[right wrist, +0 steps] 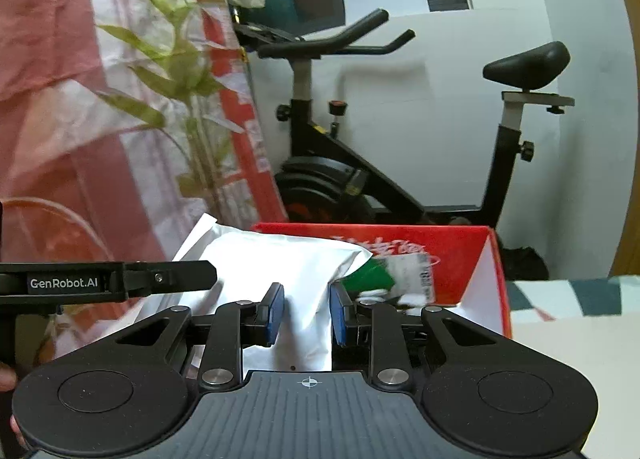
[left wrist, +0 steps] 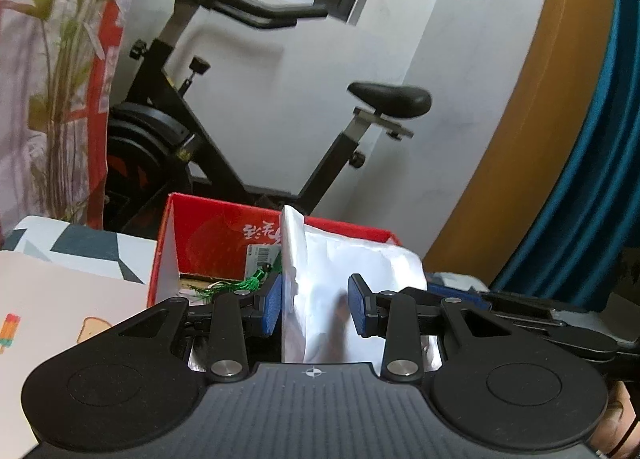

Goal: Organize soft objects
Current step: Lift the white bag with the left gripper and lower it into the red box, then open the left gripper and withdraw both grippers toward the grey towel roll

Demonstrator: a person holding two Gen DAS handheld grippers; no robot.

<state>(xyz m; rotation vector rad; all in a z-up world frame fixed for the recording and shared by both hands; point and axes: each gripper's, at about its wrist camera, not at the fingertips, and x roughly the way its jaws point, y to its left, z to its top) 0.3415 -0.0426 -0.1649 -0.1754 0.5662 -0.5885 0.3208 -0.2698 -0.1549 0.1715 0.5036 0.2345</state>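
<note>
White wall and a black exercise bike [left wrist: 224, 131] fill the background, with a red cardboard box [left wrist: 224, 235] nearer, resting on a patterned cloth [left wrist: 80, 247]. Both grippers clamp one white, crinkled, soft pouch [left wrist: 344, 271] held up in front of the box. In the left wrist view the left gripper [left wrist: 316, 307] pinches the pouch between blue ribbed pads, and a green tassel [left wrist: 244, 285] shows inside the box. The right wrist view shows the right gripper [right wrist: 307, 309] closed on the pouch's puffy edge, with the other gripper's black body, lettered GenRobot.AI, at far left. A leafy plant [right wrist: 176, 71] and pink-red curtain [right wrist: 52, 79] stand left.
</note>
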